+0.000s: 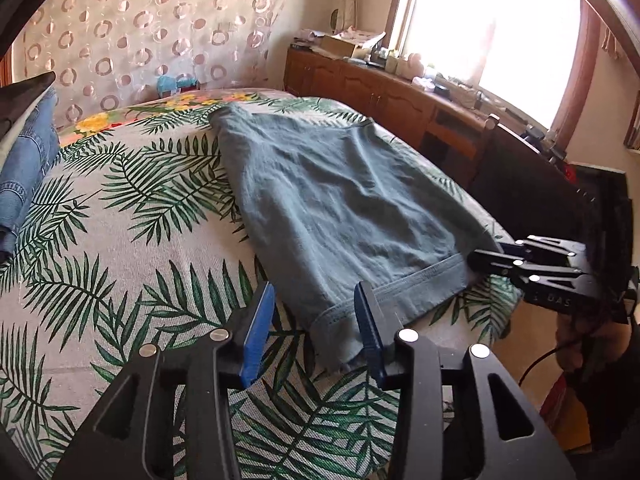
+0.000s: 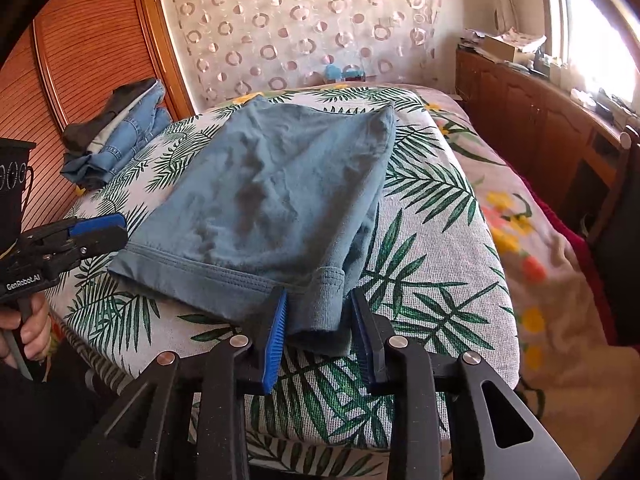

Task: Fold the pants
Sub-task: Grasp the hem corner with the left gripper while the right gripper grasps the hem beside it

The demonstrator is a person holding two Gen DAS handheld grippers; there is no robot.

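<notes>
- Lying flat on the bed with the leaf-printed woven cover [image 2: 436, 216]: the grey-blue soft cotton pants [image 2: 276, 200], already doubled to a short rectangle, with the stitched hem band at the near edge of the bed.
- Left tongs [image 1: 316, 328] released, jaws wide, set around the near left corner of the hem; the right blue pad [image 1: 370, 336] just touching the cloth, the left one over the cover beside it.
- Right tongs [image 2: 318, 334] also released, jaws apart on both sides of the right hem corner, where the layers bunch thicker.
- Probably the step in hand: to pinch both hem corners and carry them toward the far edge for one more fold.
- For a good grasp: to push each pair of jaws deeper over the hem band before closing, so all layers are caught and not only the top one.
- To lift both corners together and level, keeping the hem stretched between them, otherwise the limp cloth probably sags in the middle and wrinkles.
- To take care not to catch the cover with the lower layer.
- Cloth thin, matte, lightly creased, with darker patches in the middle; hem band firmer, with double stitching.
- Far left on the bed, well apart: a pile of folded blue denim jeans [image 2: 120, 140].
</notes>
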